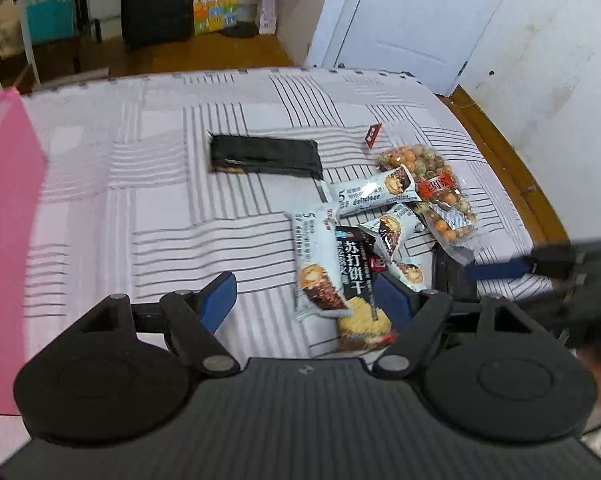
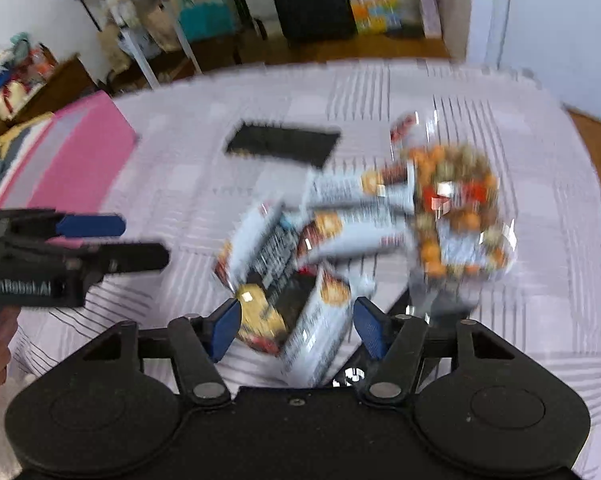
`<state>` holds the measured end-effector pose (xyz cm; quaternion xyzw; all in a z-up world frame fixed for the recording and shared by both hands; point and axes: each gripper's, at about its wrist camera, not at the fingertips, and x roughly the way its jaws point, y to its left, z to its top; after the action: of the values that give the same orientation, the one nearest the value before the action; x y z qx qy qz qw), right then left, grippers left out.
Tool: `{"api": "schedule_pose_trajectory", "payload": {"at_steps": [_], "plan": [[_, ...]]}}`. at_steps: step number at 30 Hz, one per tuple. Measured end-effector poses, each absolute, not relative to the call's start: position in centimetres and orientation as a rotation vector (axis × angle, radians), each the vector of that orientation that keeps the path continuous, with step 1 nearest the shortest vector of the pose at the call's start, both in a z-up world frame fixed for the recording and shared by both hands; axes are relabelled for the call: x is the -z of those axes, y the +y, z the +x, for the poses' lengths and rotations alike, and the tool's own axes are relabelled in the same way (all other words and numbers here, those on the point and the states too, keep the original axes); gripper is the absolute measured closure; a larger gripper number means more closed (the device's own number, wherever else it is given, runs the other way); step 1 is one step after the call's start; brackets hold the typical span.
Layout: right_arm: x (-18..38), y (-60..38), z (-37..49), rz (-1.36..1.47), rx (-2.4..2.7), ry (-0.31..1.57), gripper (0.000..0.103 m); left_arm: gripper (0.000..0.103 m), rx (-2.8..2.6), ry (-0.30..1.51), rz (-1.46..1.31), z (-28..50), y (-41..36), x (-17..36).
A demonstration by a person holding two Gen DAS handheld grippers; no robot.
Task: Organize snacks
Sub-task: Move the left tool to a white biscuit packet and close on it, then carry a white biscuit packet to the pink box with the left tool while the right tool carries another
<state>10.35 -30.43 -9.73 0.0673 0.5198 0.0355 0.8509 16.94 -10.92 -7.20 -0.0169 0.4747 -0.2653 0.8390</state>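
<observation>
A pile of snack packs lies on the striped sheet: white bar wrappers (image 1: pixel 320 264), a black soda cracker pack (image 1: pixel 356 276) and a clear bag of round orange nuts (image 1: pixel 432 188). A flat black pack (image 1: pixel 264 156) lies apart behind them. My left gripper (image 1: pixel 308 300) is open just above the near end of the pile. My right gripper (image 2: pixel 296 328) is open over the same pile, with a white wrapper (image 2: pixel 320 340) between its fingers; that view is blurred. Each gripper shows in the other's view: the right one (image 1: pixel 516 266) and the left one (image 2: pixel 112 240).
A pink box (image 1: pixel 4 208) stands at the left edge of the bed, also in the right wrist view (image 2: pixel 72 152). A small red wrapper scrap (image 1: pixel 372 136) lies behind the nuts. Wooden bed frame (image 1: pixel 512 168) and white wall on the right; suitcase and shelves beyond.
</observation>
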Motion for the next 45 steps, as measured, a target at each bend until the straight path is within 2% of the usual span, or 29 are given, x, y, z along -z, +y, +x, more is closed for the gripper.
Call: {"api": "schedule_pose_trajectory", "payload": {"at_steps": [3, 7, 8, 11, 12, 14, 15, 23, 27, 32, 45], "plan": [[11.9, -31.3, 11.1, 0.172, -0.034, 1.155, 0.041, 0.030, 0.551, 0.995, -0.034, 17.5, -11.8, 8.9], [13.0, -32.3, 11.7, 0.259, -0.036, 1.174, 0.042, 0.035, 0.563, 0.975, -0.027, 18.2, -12.4, 10.7], [13.1, -32.3, 11.8, 0.269, -0.041, 1.177, 0.044, 0.038, 0.573, 0.979, -0.041, 18.3, -12.5, 11.1], [13.7, -31.9, 11.8, 0.271, -0.054, 1.207, 0.066, 0.043, 0.596, 1.016, -0.112, 18.8, -12.8, 12.4], [13.8, -31.8, 11.8, 0.259, -0.053, 1.206, 0.068, 0.046, 0.603, 1.034, -0.135, 18.8, -13.0, 13.0], [13.7, -31.6, 11.7, 0.249, -0.061, 1.199, 0.070, 0.057, 0.600, 1.065, -0.144, 18.9, -13.5, 13.9], [13.6, -31.5, 11.6, 0.246, -0.059, 1.197, 0.071, 0.059, 0.587, 1.074, -0.139, 18.8, -13.7, 14.2], [13.6, -31.1, 11.8, 0.225, -0.054, 1.195, 0.073, 0.070, 0.566, 1.040, -0.124, 18.3, -13.9, 14.1], [14.0, -31.2, 12.1, 0.221, -0.049, 1.216, 0.063, 0.071, 0.558, 1.033, -0.124, 18.1, -13.7, 14.0], [13.3, -30.3, 11.9, 0.154, -0.096, 1.195, 0.074, 0.071, 0.556, 1.031, -0.122, 17.9, -13.3, 13.5], [11.8, -31.4, 11.1, 0.203, -0.068, 1.191, 0.074, 0.071, 0.571, 1.054, -0.084, 15.8, -13.0, 11.9]]}}
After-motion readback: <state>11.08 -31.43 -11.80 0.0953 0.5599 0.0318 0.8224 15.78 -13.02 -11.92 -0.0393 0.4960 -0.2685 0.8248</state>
